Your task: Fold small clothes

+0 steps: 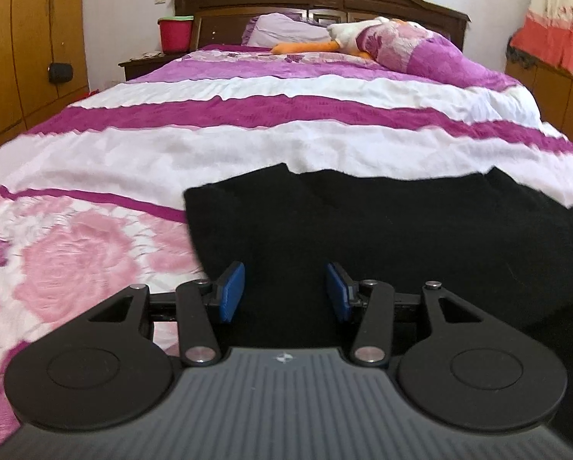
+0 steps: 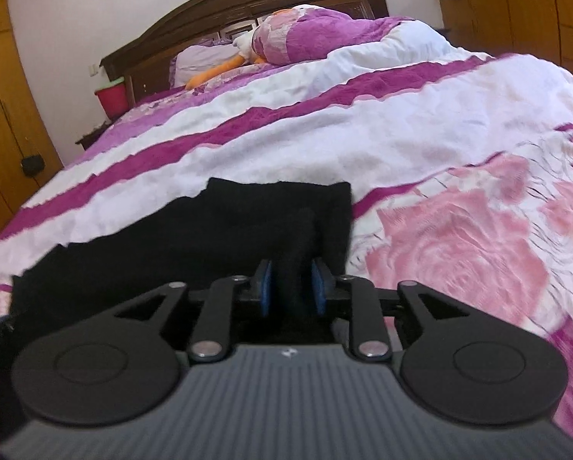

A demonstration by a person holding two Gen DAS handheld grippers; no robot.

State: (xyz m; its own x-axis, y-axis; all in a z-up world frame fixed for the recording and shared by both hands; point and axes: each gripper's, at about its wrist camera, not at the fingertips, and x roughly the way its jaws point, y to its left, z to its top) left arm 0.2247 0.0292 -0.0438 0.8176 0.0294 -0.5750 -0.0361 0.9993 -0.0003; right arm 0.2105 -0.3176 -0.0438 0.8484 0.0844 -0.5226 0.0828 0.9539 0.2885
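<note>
Garment (image 1: 401, 230), black, lies flat on the bed (image 1: 248, 145) atop the floral quilt. Left gripper (image 1: 285, 291) hovers over the garment's near edge, jaws spread, nothing between them. Right gripper (image 2: 291, 285) has its jaws pinching a raised fold of the garment.

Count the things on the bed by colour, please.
Black: 1, the garment
Orange and white: 1, the plush toy
Lilac: 1, the pillow
Purple floral: 1, the bundled quilt
Total: 4
</note>
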